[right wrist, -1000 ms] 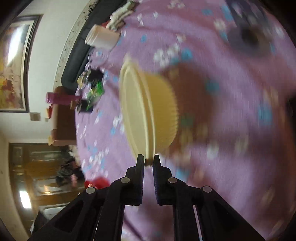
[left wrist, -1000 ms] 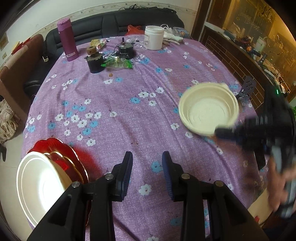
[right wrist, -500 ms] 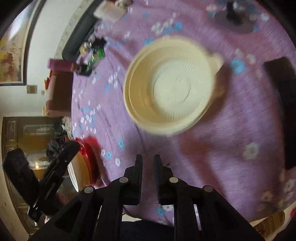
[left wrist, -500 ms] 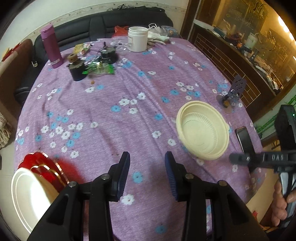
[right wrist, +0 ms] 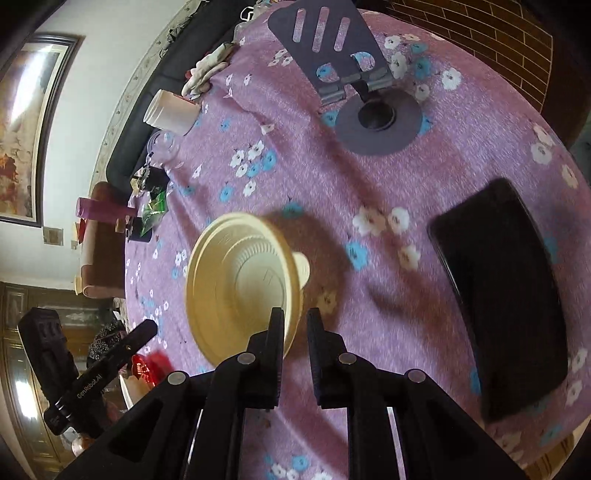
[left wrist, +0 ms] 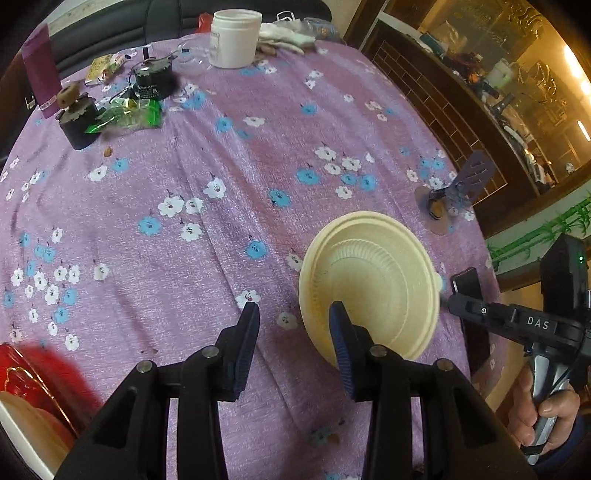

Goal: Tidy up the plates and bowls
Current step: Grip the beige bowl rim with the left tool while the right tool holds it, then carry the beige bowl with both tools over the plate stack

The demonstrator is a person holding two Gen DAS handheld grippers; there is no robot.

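Observation:
A cream plastic bowl [left wrist: 373, 284] rests upright on the purple flowered tablecloth, at the right in the left wrist view and at the centre in the right wrist view [right wrist: 240, 284]. My left gripper [left wrist: 293, 328] is open, its right finger over the bowl's near rim. My right gripper [right wrist: 295, 326] is slightly open and empty, its left finger at the bowl's edge; it shows at the right of the left wrist view [left wrist: 452, 304]. A stack of a red plate [left wrist: 22, 365] and a white plate [left wrist: 26, 428] lies at the lower left.
A black phone [right wrist: 502, 295] lies right of the bowl, a phone stand [right wrist: 354, 92] behind it. At the far side stand a white jar [left wrist: 234, 33], a pink bottle [left wrist: 38, 70], dark tins [left wrist: 151, 79] and a green wrapper [left wrist: 129, 116].
The right gripper released the bowl, which now rests on the table, and opened a little. The left gripper moved right and closer, reaching the bowl's near rim.

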